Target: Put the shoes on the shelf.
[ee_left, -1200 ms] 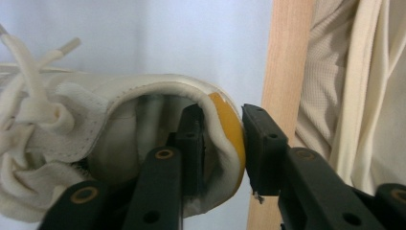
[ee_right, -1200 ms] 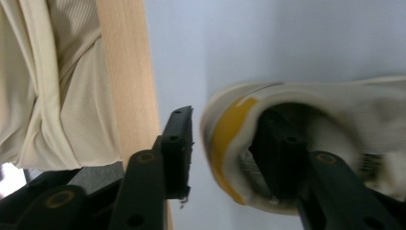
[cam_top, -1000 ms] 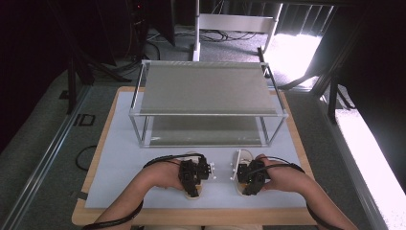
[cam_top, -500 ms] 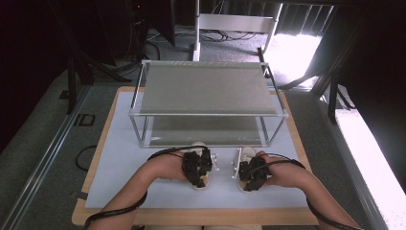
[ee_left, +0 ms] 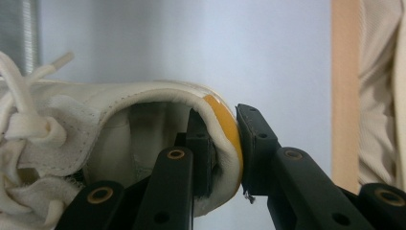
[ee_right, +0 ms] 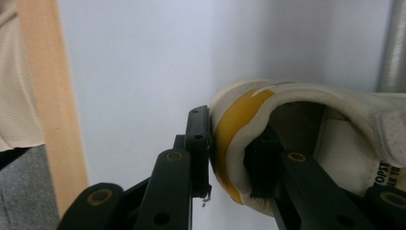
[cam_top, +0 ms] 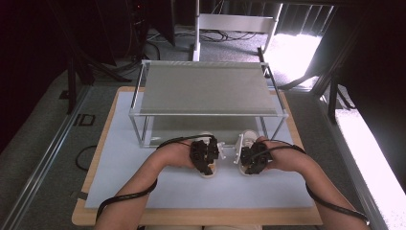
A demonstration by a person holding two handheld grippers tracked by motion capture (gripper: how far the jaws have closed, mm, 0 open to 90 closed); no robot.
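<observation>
1. The left gripper [ee_left: 225, 153] is clamped on the heel of a white shoe [ee_left: 119, 124]. One jaw sits inside the shoe's opening and the other presses on the outside of the heel, right on a yellow tab [ee_left: 225, 124].
2. The right gripper [ee_right: 230, 158] grips a second white shoe [ee_right: 306, 110] the same way: one jaw inside the opening, the other against the outside of the heel, with a yellow stripe [ee_right: 239, 124] pinched between them.
3. Both sets of jaws are closed hard on the heel collars, with only the padded rim between the pads.
4. In the high view the left gripper [cam_top: 205, 154] and the right gripper [cam_top: 250, 157] sit side by side near the middle of the table [cam_top: 110, 211], each in a hand.
5. The left shoe [cam_top: 208, 171] and the right shoe [cam_top: 249, 139] lie on the pale mat [cam_top: 143, 187], heels toward the person and toes at the front edge of the shelf rack [cam_top: 206, 88].
6. The right gripper view shows a rack post [ee_right: 390, 43] close behind the shoe.
7. Laces [ee_left: 24, 96] of the left shoe hang loose at the left of the left gripper view.
8. Count: two shoes, two grippers, one rack, one mat, one table.
</observation>
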